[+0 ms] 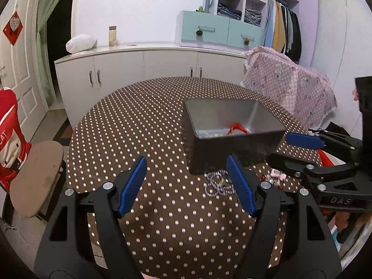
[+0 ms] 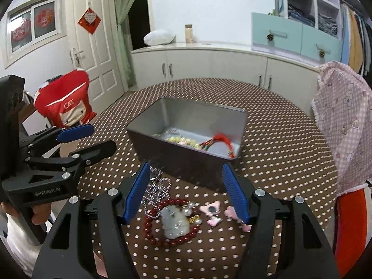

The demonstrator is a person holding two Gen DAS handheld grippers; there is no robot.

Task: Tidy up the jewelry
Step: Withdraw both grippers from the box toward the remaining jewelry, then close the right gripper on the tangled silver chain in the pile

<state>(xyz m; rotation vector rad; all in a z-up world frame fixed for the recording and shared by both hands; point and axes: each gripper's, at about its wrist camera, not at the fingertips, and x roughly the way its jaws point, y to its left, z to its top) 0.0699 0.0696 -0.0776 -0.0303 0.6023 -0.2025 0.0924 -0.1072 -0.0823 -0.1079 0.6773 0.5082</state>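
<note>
Both tongs stood open with nothing between their blue pads.

From the left wrist view, the left tongs (image 1: pixel 187 166) hung over bare polka-dot bench (image 1: pixel 144 121), jaws spread wide and empty. A grey metal box (image 1: pixel 232 134) sat just ahead and to the right, with a red cord bracelet (image 1: pixel 238 127) and some pale beads lying in its bottom. A silver chain (image 1: pixel 217 183) lay on the bench in front of the box, partly hidden behind the right-hand pad. The right tongs (image 1: pixel 302 148) reached in from the right edge. Little else of the loose jewelry showed here, only small pink and red bits past the pad.

From the right wrist view, the right tongs (image 2: pixel 186 171) were parted and gripped nothing, poised above the loose pile. Here the pile was plain: a red bead bracelet (image 2: pixel 173 223) with a pale jade pendant (image 2: pixel 174 223) lying inside its ring, the silver chain (image 2: pixel 158 188) touching the bracelet's far side, and pink hair clips (image 2: pixel 212 212) just to the right. The metal box (image 2: pixel 186 125) stood beyond them, its red cord bracelet (image 2: pixel 220 141) and yellowish beads (image 2: pixel 183 140) clearer here. The left tongs (image 2: pixel 93 139) entered from the left, held by a hand (image 2: pixel 40 214).
</note>
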